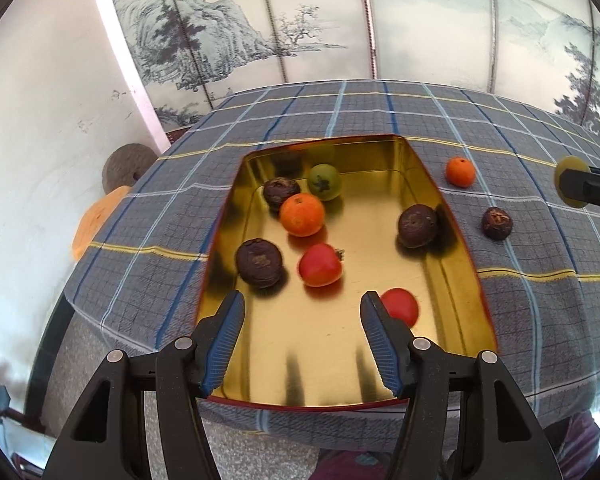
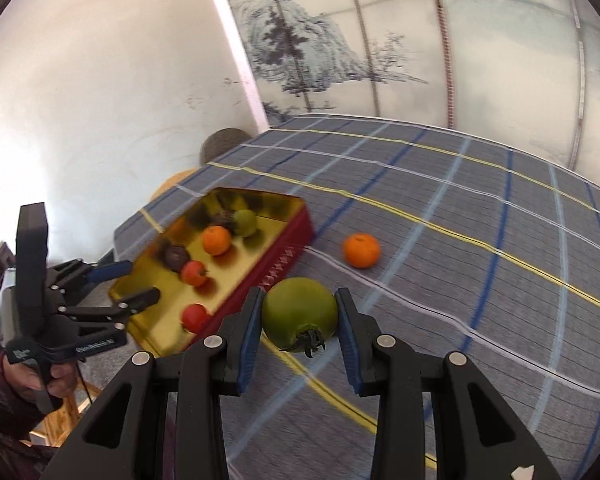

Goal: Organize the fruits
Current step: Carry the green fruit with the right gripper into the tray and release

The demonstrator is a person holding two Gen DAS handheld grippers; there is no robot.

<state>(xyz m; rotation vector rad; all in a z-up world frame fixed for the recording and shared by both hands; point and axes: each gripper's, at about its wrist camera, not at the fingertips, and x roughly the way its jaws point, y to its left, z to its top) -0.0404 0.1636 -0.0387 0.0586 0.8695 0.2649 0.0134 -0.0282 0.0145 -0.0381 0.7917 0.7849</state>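
A: Seven fruits sit in the gold tin point(image 1: 452, 236) from the left wrist view: three dark brown wrinkled ones, with one point(image 1: 259, 263) near the left wall, one point(image 1: 281, 192) at the back and one point(image 1: 417, 226) against the right wall. There's an orange point(image 1: 302, 215) mid-tin, a green tomato point(image 1: 324, 182) behind it, and two red tomatoes, one point(image 1: 320, 265) in the middle and one point(image 1: 400, 305) just beside the near finger.

B: And the left gripper point(image 1: 302, 308)?

A: It hangs over the tin's near end, jaws apart, nothing between them. A hand point(image 2: 46, 380) in a dark purple sleeve carries it.

B: The right one?

A: The right gripper point(image 2: 299, 314) is clamped on a big green tomato point(image 2: 300, 312), stem toward the camera, held above the cloth just beside the tin's red outer wall point(image 2: 288, 256).

B: What's left on the table?

A: On the blue-grey plaid tablecloth point(image 1: 540, 248), a second orange point(image 1: 460, 171) and another dark fruit point(image 1: 497, 223) lie right of the tin, apart from each other.

B: And the room?

A: A white wall point(image 2: 100, 100) and a painted landscape screen point(image 1: 240, 32) of trees and mountains behind.
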